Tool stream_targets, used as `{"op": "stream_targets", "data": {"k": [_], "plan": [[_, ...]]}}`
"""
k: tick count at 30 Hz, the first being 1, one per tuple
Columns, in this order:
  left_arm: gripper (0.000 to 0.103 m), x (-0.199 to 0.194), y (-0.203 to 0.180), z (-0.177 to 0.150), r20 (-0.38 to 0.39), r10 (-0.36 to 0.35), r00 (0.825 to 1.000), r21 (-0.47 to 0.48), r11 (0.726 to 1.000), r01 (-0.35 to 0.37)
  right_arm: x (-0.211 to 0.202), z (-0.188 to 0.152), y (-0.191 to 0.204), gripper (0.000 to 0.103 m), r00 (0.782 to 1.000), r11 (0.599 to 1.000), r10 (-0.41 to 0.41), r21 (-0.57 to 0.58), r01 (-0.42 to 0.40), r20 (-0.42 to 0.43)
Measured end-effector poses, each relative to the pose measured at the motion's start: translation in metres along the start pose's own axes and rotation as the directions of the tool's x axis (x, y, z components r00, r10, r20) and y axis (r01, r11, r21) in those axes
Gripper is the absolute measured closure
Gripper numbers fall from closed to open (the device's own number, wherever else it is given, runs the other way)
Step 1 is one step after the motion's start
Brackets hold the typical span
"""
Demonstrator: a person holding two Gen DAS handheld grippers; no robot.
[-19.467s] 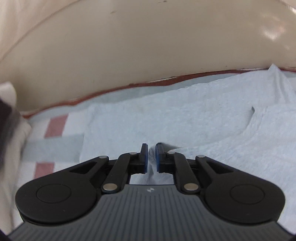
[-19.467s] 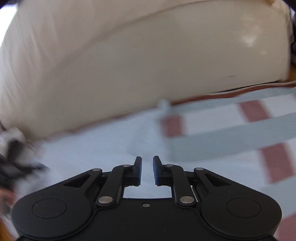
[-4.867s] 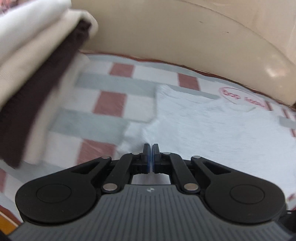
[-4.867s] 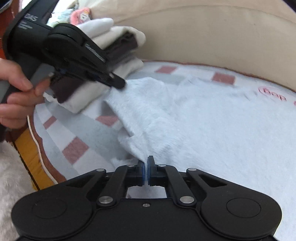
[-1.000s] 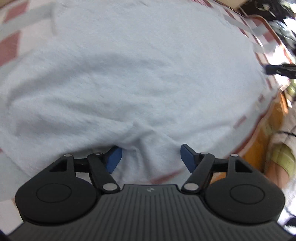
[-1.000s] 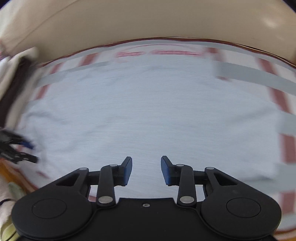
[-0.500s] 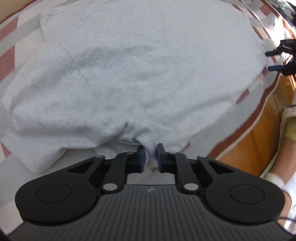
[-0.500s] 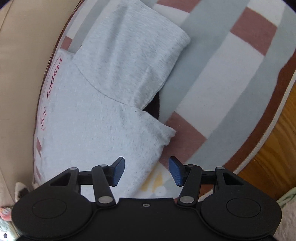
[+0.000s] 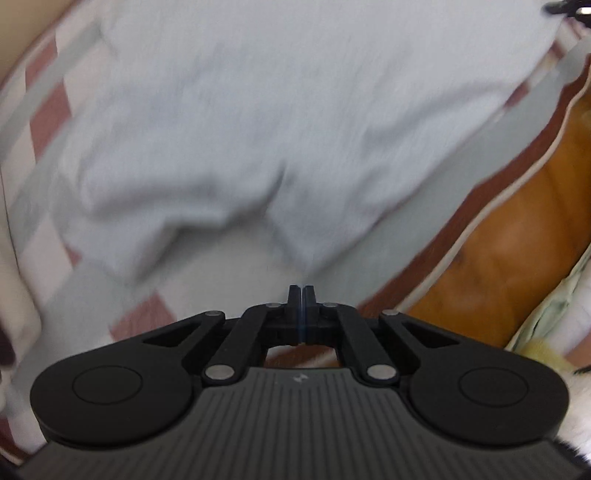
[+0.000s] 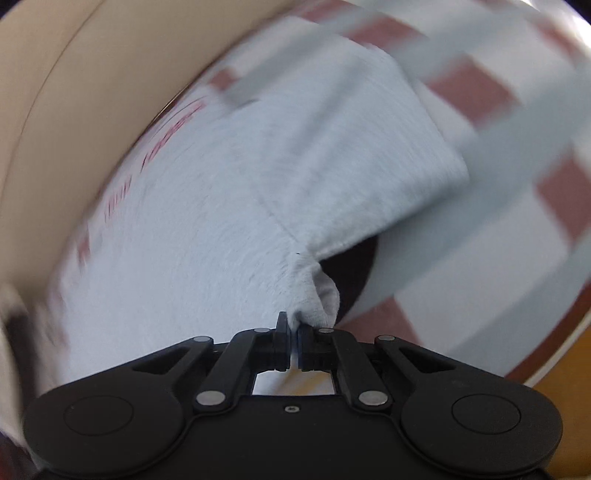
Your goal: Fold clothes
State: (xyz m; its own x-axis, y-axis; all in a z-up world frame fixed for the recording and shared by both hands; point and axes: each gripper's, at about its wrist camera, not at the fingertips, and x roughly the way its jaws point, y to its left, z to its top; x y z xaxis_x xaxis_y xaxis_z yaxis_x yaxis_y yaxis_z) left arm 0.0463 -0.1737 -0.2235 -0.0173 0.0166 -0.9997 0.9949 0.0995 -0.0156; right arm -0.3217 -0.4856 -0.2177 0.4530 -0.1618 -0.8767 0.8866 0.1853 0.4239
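A light grey T-shirt lies spread on a checked bed cover. In the left wrist view my left gripper points down at the near hem, shut on a peak of that cloth. In the right wrist view the T-shirt shows red lettering and a sleeve spread to the right. My right gripper has its jaws closing on the cloth just below the armpit, and a bunched fold is pinched between the pads. Both views are blurred by motion. The right gripper's tips show at the far top right.
The bed cover is checked in white, grey and dull red. A beige padded wall runs along the far side. An orange wooden surface lies past the bed's near edge, with a person's pale clothing beside it.
Both grippers have gone from open to closed on the T-shirt. The right one came down onto the cloth by the sleeve, and the left one has lifted the hem slightly.
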Motion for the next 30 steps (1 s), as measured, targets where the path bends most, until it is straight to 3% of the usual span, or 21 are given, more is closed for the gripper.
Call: {"op": "stream_targets", "data": {"k": [2, 5, 8, 11, 15, 17, 19, 23, 25, 28, 29, 30], "plan": [[0.103, -0.011, 0.001, -0.001, 0.041, 0.005, 0.999, -0.010, 1.000, -0.005, 0.001, 0.001, 0.008, 0.099, 0.998, 0.995, -0.058, -0.084, 0.057, -0.014], [0.099, -0.029, 0.005, -0.002, 0.122, -0.004, 0.993, -0.051, 0.999, 0.011, 0.005, 0.003, -0.005, 0.100, 0.994, 0.993, -0.096, -0.079, 0.092, -0.047], [0.093, -0.045, 0.013, 0.001, 0.246, -0.057, 0.968, -0.148, 0.984, 0.095, 0.012, 0.002, -0.014, 0.100, 0.989, 0.990, -0.130, -0.071, 0.125, -0.072], [0.086, -0.044, 0.014, 0.014, 0.322, -0.113, 0.940, -0.178, 0.968, 0.177, 0.016, -0.005, -0.012, 0.100, 0.986, 0.987, -0.152, -0.066, 0.147, -0.073], [0.086, -0.024, 0.000, 0.033, 0.263, -0.037, 0.964, -0.193, 0.977, 0.090, 0.006, -0.006, -0.017, 0.100, 0.988, 0.990, -0.136, -0.034, 0.134, -0.074], [0.086, -0.010, -0.006, 0.033, 0.179, 0.072, 0.981, -0.194, 0.980, -0.036, 0.002, -0.005, -0.022, 0.100, 0.988, 0.991, -0.132, -0.006, 0.132, -0.086], [0.081, 0.004, -0.012, 0.032, 0.088, 0.191, 0.978, -0.182, 0.968, -0.173, -0.001, -0.003, -0.028, 0.100, 0.986, 0.990, -0.135, 0.020, 0.138, -0.102], [0.080, -0.007, -0.001, 0.023, 0.061, 0.240, 0.969, -0.270, 0.938, -0.216, 0.003, -0.004, -0.028, 0.099, 0.982, 0.987, -0.150, 0.031, 0.155, -0.115], [0.078, -0.019, -0.002, 0.017, 0.092, 0.253, 0.963, -0.279, 0.935, -0.219, -0.004, -0.004, -0.035, 0.093, 0.984, 0.984, -0.145, 0.089, 0.154, -0.098], [0.060, -0.049, -0.017, 0.015, 0.228, 0.224, 0.948, -0.289, 0.945, -0.154, -0.016, -0.002, -0.049, 0.087, 0.989, 0.967, -0.127, 0.214, 0.140, -0.074], [0.054, -0.061, -0.024, 0.016, 0.281, 0.213, 0.936, -0.291, 0.948, -0.128, -0.022, -0.001, -0.060, 0.071, 0.993, 0.951, -0.090, 0.289, 0.107, -0.071], [0.050, -0.069, -0.032, 0.019, 0.322, 0.190, 0.927, -0.288, 0.953, -0.095, -0.024, 0.000, -0.066, 0.046, 0.996, 0.947, -0.034, 0.316, 0.057, -0.079]]}}
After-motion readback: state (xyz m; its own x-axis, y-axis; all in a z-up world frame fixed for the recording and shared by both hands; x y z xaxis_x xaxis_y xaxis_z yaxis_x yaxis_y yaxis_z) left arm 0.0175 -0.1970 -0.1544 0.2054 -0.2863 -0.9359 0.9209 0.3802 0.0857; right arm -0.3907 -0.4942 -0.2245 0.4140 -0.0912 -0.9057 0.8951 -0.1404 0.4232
